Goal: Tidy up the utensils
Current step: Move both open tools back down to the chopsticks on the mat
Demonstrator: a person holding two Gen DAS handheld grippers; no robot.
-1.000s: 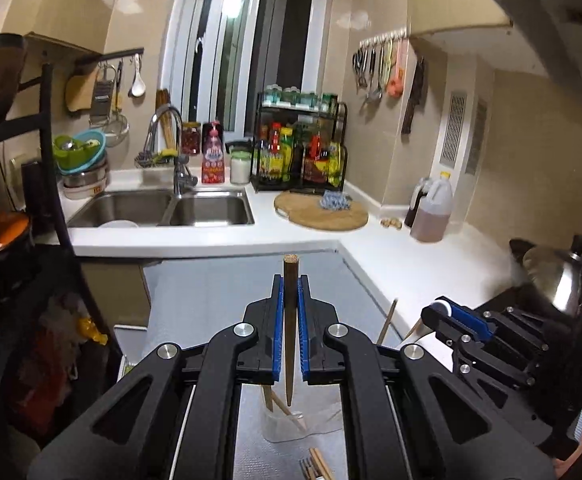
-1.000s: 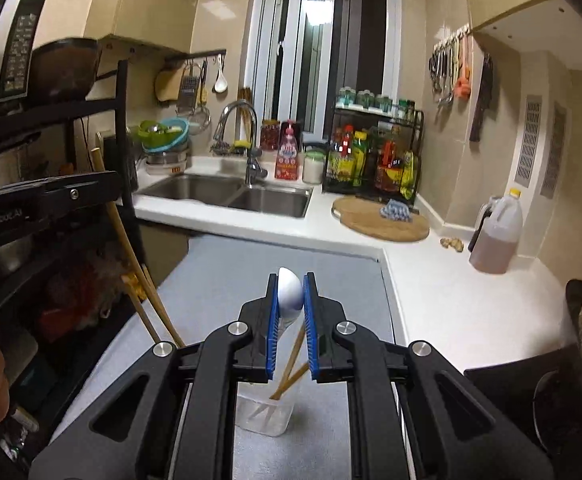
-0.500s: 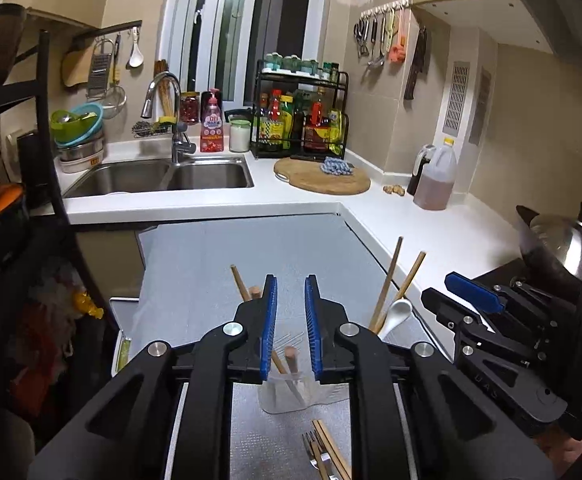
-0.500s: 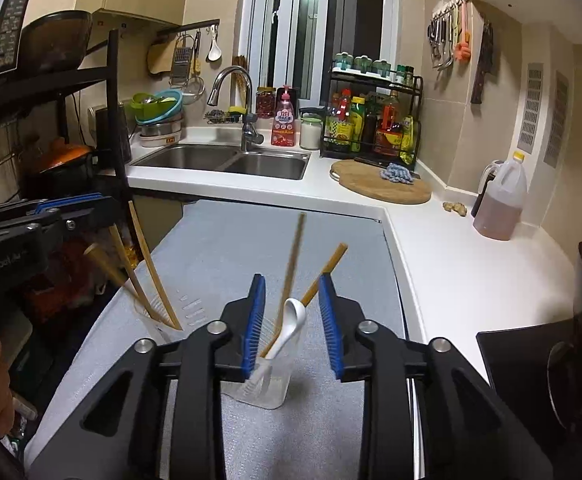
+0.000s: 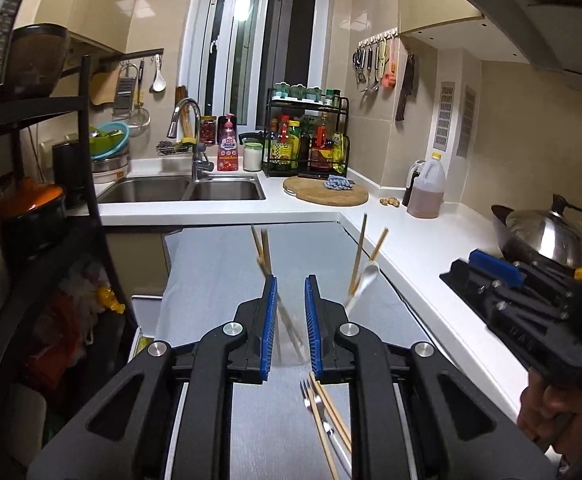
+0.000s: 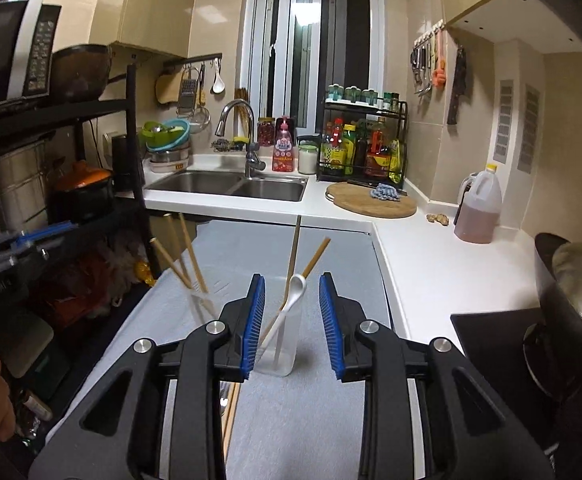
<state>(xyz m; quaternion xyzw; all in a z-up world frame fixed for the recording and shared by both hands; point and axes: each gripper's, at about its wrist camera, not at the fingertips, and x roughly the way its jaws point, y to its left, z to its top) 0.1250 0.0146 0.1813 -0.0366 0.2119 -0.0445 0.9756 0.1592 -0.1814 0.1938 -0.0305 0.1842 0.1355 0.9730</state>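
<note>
Two clear cups stand on the grey mat [image 6: 323,408]. The right cup [image 6: 279,356] holds a white spoon [image 6: 291,300] and two wooden chopsticks [image 6: 295,248]. The left cup [image 6: 203,308] holds several wooden chopsticks [image 6: 179,252]. My right gripper [image 6: 291,292] is open and empty, just above and behind the right cup. My left gripper [image 5: 291,292] is open and empty behind the left cup, whose chopsticks [image 5: 263,252] rise past its fingers. A fork [image 5: 315,412] and loose chopsticks [image 5: 331,412] lie on the mat below it.
A white counter [image 6: 431,264] runs along the right with an oil jug [image 6: 479,208] and a wok [image 5: 543,236] on the stove. A sink [image 6: 231,186] and cutting board [image 6: 371,200] are at the back. A black shelf rack [image 6: 91,160] stands on the left.
My left gripper opened and let a chopstick drop into the left cup. My right gripper opened and let the white spoon drop into the right cup. Both grippers then drew back.
</note>
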